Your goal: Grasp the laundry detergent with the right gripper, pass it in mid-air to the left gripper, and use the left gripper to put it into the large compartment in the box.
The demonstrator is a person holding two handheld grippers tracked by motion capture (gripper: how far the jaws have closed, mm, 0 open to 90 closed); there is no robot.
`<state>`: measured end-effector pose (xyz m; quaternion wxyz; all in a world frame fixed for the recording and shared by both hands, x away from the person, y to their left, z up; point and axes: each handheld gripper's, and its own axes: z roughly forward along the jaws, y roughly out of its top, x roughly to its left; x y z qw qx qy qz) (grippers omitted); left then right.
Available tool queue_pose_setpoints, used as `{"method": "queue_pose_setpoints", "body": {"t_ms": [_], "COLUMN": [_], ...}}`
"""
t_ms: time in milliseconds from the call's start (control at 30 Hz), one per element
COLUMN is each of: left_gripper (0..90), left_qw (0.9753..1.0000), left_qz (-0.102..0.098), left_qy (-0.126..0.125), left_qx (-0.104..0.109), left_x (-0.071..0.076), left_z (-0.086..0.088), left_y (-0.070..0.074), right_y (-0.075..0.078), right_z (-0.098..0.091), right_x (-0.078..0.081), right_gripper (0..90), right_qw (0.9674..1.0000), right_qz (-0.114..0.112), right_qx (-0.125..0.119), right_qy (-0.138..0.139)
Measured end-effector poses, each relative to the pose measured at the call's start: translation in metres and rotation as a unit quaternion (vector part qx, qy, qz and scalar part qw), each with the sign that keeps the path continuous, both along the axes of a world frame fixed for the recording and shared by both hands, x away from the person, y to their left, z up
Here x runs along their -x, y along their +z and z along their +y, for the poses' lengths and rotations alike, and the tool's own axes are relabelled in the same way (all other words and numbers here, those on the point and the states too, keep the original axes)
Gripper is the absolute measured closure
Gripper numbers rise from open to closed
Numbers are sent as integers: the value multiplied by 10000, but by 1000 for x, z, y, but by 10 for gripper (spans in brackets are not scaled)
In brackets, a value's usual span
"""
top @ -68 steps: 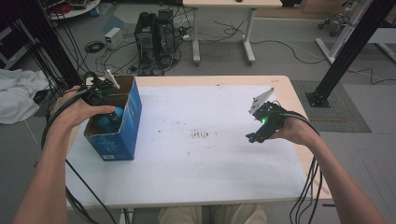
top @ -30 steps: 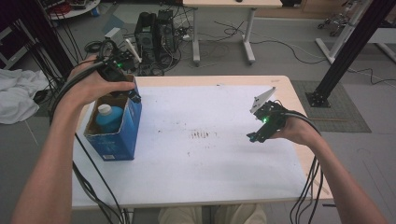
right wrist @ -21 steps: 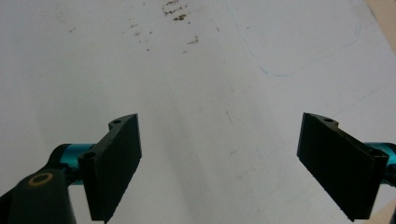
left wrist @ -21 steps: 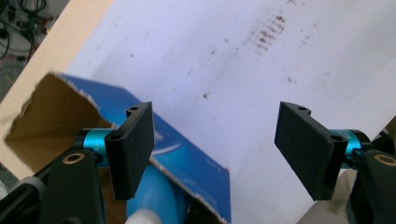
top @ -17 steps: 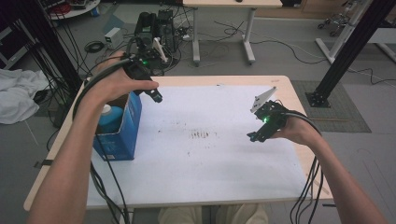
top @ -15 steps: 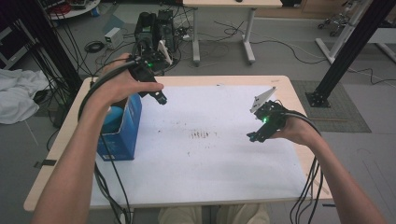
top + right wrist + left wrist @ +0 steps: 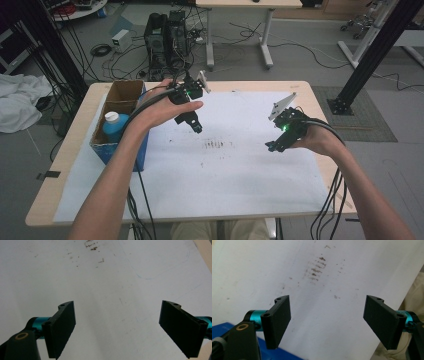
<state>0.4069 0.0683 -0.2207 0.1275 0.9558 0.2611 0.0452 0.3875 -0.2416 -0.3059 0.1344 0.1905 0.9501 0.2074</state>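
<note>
A blue bottle with a white cap (image 7: 113,125) stands inside the open blue cardboard box (image 7: 107,152) at the table's left. My left gripper (image 7: 195,127) hovers over the white paper (image 7: 225,170) to the right of the box. In the left gripper view the left gripper (image 7: 327,322) has just been opening its jaws; they stand wide with nothing between them, and a corner of the blue box (image 7: 224,328) shows at the lower left. My right gripper (image 7: 272,146) rests low over the paper's right half. In the right gripper view the right gripper (image 7: 117,330) is open and empty.
Brown smudges (image 7: 216,145) mark the paper's middle, and these smudges (image 7: 315,267) lie ahead of the left jaws. Cables trail from both grippers off the table's near edge. Beyond the far edge stand computer towers (image 7: 167,35), a desk and black frame posts.
My left hand has lifted out of the box and swung right over the paper, leaving the bottle in the box. The right hand has stayed put.
</note>
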Motion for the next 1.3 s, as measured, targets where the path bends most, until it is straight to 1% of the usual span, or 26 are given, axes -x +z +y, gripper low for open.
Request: {"method": "queue_pose_setpoints", "body": {"t_ms": [33, 67, 100, 133, 167, 200, 233, 267, 300, 333, 367, 400, 433, 467, 500, 600, 700, 733, 767, 833, 967, 1000, 1100, 1167, 1200, 1300], "left_gripper": [223, 223, 222, 222, 222, 222, 222, 222, 222, 223, 222, 222, 222, 223, 222, 222, 222, 222, 222, 223, 222, 223, 222, 222, 223, 223], "left_qw": [10000, 9998, 9997, 9998, 9997, 9998, 9996, 9998, 9994, 9996, 9995, 9999, 9995, 9996, 9994, 9995, 9994, 9993, 9993, 9993, 9994, 9994, 9995, 9994, 9995, 9996], "left_qz": [42, 189, 201, 169, 215, 194, 233, 183, 249, 235, 249, 120, 247, 237, 253, 238, 249, 264, 265, 265, 256, 236, 254, 253, 236, 217], "left_qy": [-10, -67, -88, -58, -97, -72, -150, -60, -209, -151, -211, -47, -201, -115, -228, -221, -211, -249, -246, -257, -218, -229, -200, -226, -190, -167], "left_qx": [22, 65, 68, 81, 79, 72, 65, 79, 73, 71, 52, 69, 72, 94, 51, 60, 81, 22, 31, 27, 7, 48, -33, 20, -22, -10], "left_x": [0, -3, -3, -3, -3, -3, -3, -3, -1, -2, -1, -1, -1, -3, -1, -2, -1, -2, -1, -1, -1, -2, 0, -1, 1, 1], "left_z": [-4, -12, -14, -10, -15, -13, -18, -12, -21, -18, -22, -7, -20, -17, -23, -22, -21, -21, -21, -21, -19, -22, -19, -19, -20, -19], "left_y": [-7, -24, -27, -20, -28, -25, -31, -23, -32, -31, -33, -13, -32, -30, -33, -33, -33, -34, -35, -34, -35, -33, -35, -35, -37, -40], "right_y": [0, 0, 0, 0, 0, 0, -1, -1, 0, -2, -1, 0, 0, -2, -2, 0, -2, -2, 0, 0, 1, 1, 1, 1, 1, 0], "right_z": [2, 1, -3, -4, -2, -4, -5, -5, -3, -5, -5, 0, 0, -5, -4, -4, -4, -5, -4, -4, -4, -4, -4, -4, -4, -5], "right_x": [1, 0, 0, 0, 0, 0, 1, 1, 0, 0, 1, 0, 0, 0, -1, 0, -1, 0, 0, 0, 1, 1, 1, 1, 1, 3], "right_gripper": [131, 131, 130, 130, 131, 130, 131, 131, 131, 131, 131, 131, 131, 131, 131, 131, 131, 130, 131, 131, 131, 131, 131, 131, 130, 130], "right_qw": [10000, 10000, 10000, 10000, 10000, 10000, 10000, 10000, 10000, 10000, 10000, 10000, 10000, 10000, 10000, 10000, 10000, 10000, 10000, 10000, 10000, 10000, 10000, 10000, 10000, 10000], "right_qz": [16, 8, 7, -8, -2, -4, 11, 11, -6, 24, 13, 7, 7, 21, 31, 6, 29, 27, 8, 6, 7, 3, -7, -8, 10, -30], "right_qx": [-6, 7, 9, 1, 7, -1, 2, 2, 5, 8, 4, 7, 7, 10, 7, -12, 0, 6, -1, -3, -1, 0, -1, -3, 5, -38], "right_qy": [18, 9, -48, -42, -37, -60, -65, -65, -33, -68, -64, -17, -17, -62, -46, -54, -62, -69, -53, -33, -29, -29, -35, -32, -30, -70]}}
